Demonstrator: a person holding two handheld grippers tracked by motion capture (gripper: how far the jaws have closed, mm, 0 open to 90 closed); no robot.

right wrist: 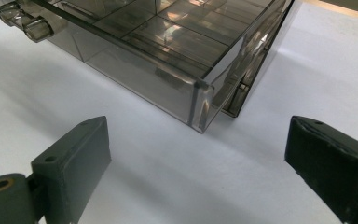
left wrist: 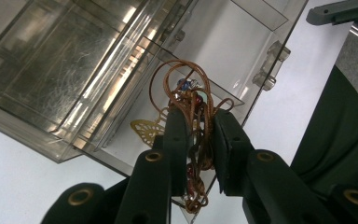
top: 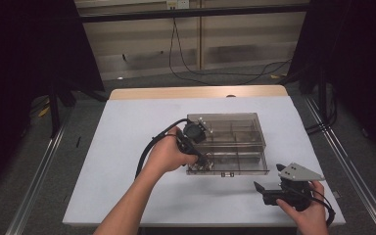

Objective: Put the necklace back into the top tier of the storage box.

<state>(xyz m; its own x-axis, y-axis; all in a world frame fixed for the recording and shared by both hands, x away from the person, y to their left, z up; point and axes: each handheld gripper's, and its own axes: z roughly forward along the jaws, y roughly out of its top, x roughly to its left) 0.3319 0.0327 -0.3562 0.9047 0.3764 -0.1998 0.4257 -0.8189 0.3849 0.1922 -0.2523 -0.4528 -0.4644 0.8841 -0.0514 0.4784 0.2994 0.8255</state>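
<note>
Left gripper view: cord (left wrist: 193, 116) between fingers (left wrist: 177, 140).

White table cover (top: 127, 161), floor cables (top: 215, 73)

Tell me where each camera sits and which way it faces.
High view: above the person's side, looking forward and down at the clear smoky plastic compartment box; both forearms show.
Left gripper view: on the left gripper, looking along its jaws at a tangled brown cord necklace with beads over a corner compartment.
Right gripper view: on the right gripper, facing the box's corner.
All share the box.
</note>
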